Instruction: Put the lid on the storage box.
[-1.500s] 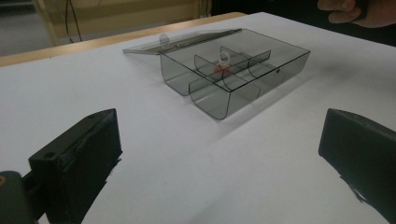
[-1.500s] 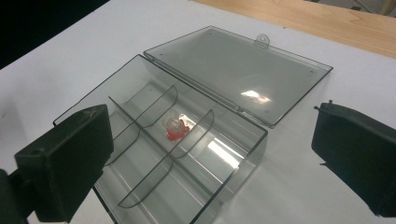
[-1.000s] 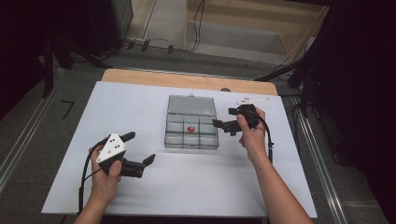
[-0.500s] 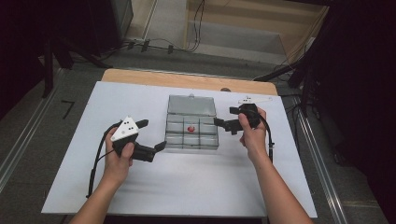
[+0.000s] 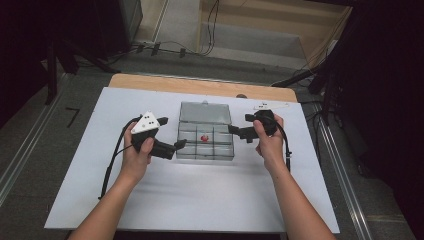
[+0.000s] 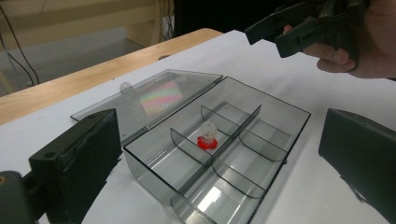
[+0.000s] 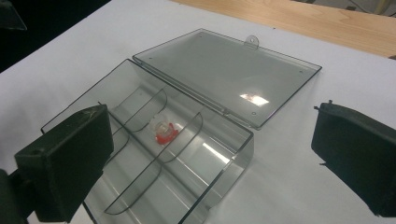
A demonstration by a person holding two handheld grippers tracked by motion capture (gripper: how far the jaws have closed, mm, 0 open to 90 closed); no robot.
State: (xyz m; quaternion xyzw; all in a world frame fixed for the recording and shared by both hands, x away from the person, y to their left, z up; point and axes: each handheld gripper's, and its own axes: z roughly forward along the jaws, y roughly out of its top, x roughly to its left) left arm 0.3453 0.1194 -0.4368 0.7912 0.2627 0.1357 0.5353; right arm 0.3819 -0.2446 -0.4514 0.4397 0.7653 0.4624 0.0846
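Observation:
A clear grey compartment box [image 5: 186, 150] sits mid-table with its lid [image 5: 205, 113] lying flat behind it. A small red and clear piece [image 5: 204, 137] rests in a middle compartment, also seen in the left gripper view [image 6: 207, 138] and the right gripper view [image 7: 163, 129]. My left gripper [image 5: 171, 133] is open at the box's left side, and its jaws frame the box [image 6: 280, 121] from a short way off. My right gripper [image 5: 240, 125] is open at the box's right side, above the table. Its jaws stand wide on either side of the box's end [image 7: 233, 154], holding nothing.
The white tabletop [image 5: 200, 200] has a wooden strip [image 5: 200, 87] along its far edge. Cables trail from both grippers. Beyond the table lies a floor with cables and dark stands.
My left gripper has moved right and forward from the table's front left up to the box's left side. The right gripper has hardly moved.

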